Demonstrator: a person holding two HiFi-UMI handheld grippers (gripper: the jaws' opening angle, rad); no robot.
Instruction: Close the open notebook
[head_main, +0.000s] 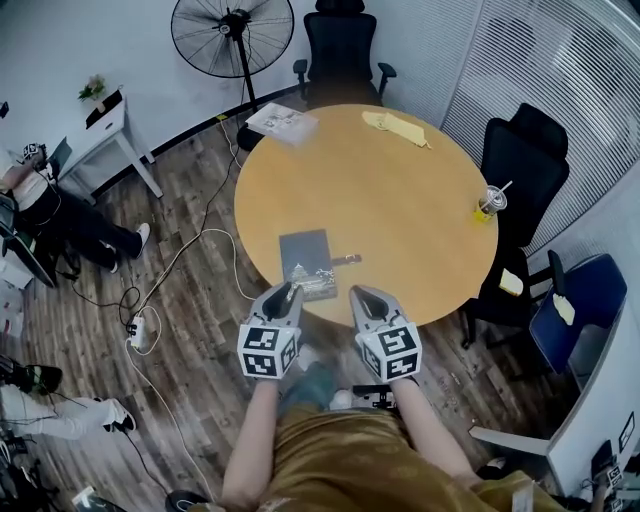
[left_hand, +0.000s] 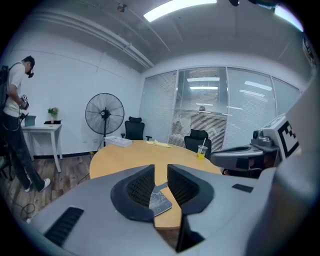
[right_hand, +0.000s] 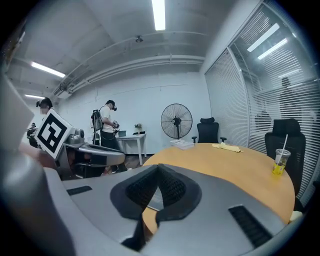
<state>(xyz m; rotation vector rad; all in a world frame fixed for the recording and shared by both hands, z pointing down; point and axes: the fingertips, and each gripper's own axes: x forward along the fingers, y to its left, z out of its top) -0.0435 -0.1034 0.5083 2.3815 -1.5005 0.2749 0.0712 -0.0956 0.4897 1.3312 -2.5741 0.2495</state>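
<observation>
Lying ahead of left hand-held gripper (head_main: 288, 292), notebook (head_main: 306, 260) is judged light, best pinched at cover edge | left jaws slightly parted, empty | right hand-held gripper (head_main: 362, 295) closed, empty

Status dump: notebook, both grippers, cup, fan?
notebook: closed, lying flat
left gripper: fingers slightly apart, nothing between them
right gripper: fingers together at the tips, empty
cup: upright, straw in
fan: standing; spinning or not, cannot tell
</observation>
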